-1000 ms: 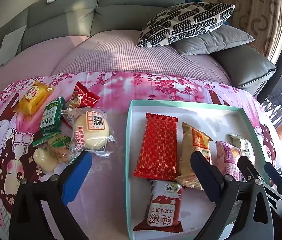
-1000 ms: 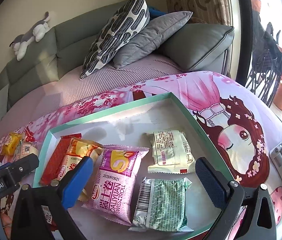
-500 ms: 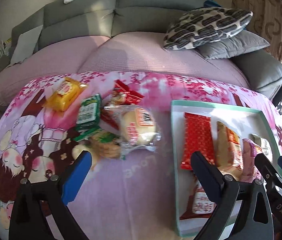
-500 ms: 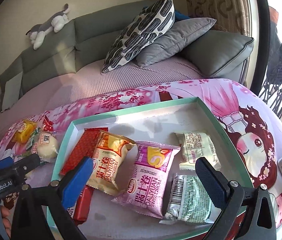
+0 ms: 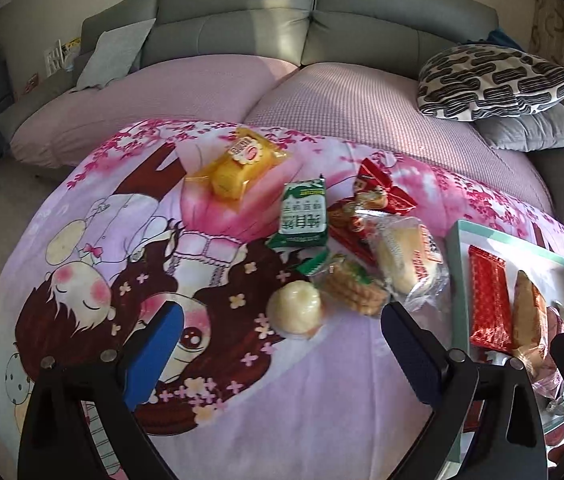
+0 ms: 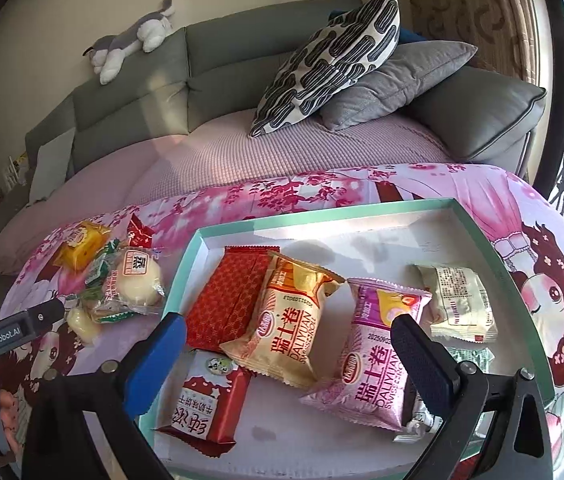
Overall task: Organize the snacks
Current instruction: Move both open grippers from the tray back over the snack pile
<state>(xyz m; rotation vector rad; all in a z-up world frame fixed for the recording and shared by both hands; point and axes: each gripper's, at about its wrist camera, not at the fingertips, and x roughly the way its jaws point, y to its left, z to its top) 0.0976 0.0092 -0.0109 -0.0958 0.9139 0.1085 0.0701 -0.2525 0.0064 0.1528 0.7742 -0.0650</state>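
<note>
Swung leftward from the tray [image 5: 457, 240] since a second ago, the left gripper [image 5: 282, 344] hovers released over the loose snack pile [image 5: 345, 248] on the desk, where overlapping wrappers risk a double pick, while the right gripper [image 6: 285, 352] waits released above tray snacks.

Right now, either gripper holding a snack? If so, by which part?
Nothing is held. The left gripper is open above the loose snacks on the cloth; the right gripper is open over the tray.
</note>
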